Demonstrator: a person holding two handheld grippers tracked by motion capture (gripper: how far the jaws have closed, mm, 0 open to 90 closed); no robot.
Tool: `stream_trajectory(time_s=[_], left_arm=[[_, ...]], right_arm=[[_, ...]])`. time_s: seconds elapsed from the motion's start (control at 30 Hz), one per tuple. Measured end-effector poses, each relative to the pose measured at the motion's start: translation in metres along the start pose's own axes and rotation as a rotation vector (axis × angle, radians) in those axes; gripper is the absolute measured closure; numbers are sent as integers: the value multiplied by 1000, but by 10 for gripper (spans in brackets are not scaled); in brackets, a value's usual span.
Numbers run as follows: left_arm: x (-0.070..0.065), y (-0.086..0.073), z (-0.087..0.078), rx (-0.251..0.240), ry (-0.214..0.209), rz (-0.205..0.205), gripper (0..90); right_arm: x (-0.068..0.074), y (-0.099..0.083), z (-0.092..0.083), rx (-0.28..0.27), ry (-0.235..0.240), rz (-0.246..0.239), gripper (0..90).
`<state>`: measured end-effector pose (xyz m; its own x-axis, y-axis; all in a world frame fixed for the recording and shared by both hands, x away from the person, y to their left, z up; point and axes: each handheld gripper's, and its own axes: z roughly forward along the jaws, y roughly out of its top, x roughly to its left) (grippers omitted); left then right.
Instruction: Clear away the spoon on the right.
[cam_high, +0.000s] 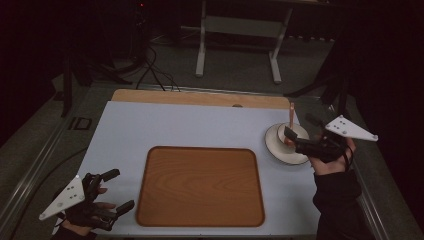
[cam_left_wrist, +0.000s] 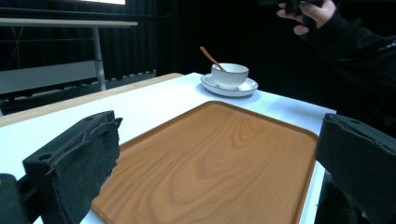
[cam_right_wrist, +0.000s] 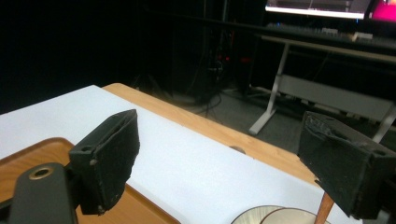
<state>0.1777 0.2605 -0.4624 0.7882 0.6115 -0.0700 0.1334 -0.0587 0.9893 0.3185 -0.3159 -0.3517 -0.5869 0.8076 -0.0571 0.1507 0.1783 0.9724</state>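
Note:
A rounded wooden tray (cam_high: 200, 185) lies flat in the middle of the white table top. At the right edge stands a white saucer (cam_high: 276, 146) with a white cup (cam_left_wrist: 229, 74) on it, and a brown spoon (cam_high: 291, 115) leans up out of the cup. My right gripper (cam_high: 290, 140) hovers just over the cup, open, with the cup's rim (cam_right_wrist: 280, 215) and the spoon handle (cam_right_wrist: 324, 209) below its jaws. My left gripper (cam_high: 124, 189) rests at the table's front left, beside the tray, open and holding nothing. The tray (cam_left_wrist: 219, 158) stretches ahead of its jaws.
A wooden strip (cam_high: 200, 97) borders the table's far edge. Beyond it, on the dark floor, stand a white desk frame (cam_high: 237, 45) and some cables (cam_high: 155, 75). Bare white table top (cam_high: 190, 125) lies behind the tray. The person's right hand and dark sleeve (cam_left_wrist: 345, 32) reach in over the saucer.

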Motion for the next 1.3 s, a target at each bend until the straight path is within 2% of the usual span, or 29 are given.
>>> stream_trajectory(time_s=[0.33,0.57,0.7,0.87,0.93,0.97,1.1,1.17,1.3], left_arm=[[1,-2,0,3,-4,-12,0],[1,-2,-2,5,-7,-16,0],[1,-3,-2,11,-11,-11,0],[1,-3,-3,8,-10,-16,0],[1,-4,-2,9,-12,-16,0],[1,-4,-2,12,-11,-14,0],[1,-4,-2,9,-10,-18,0],[2,-4,-3,10,-9,-19,0],[2,-5,-2,14,-5,-21,0]], right_arm=[[-37,-11,33,88,-75,67,174],[-54,-22,54,145,-117,102,212],[-68,-32,68,189,-173,149,240],[-83,-45,80,217,-210,204,312],[-89,-50,86,244,-242,205,319],[-91,-52,88,257,-252,208,351],[-101,-62,98,303,-291,241,381],[-106,-66,102,306,-298,274,381],[-113,-72,111,327,-324,306,396]])
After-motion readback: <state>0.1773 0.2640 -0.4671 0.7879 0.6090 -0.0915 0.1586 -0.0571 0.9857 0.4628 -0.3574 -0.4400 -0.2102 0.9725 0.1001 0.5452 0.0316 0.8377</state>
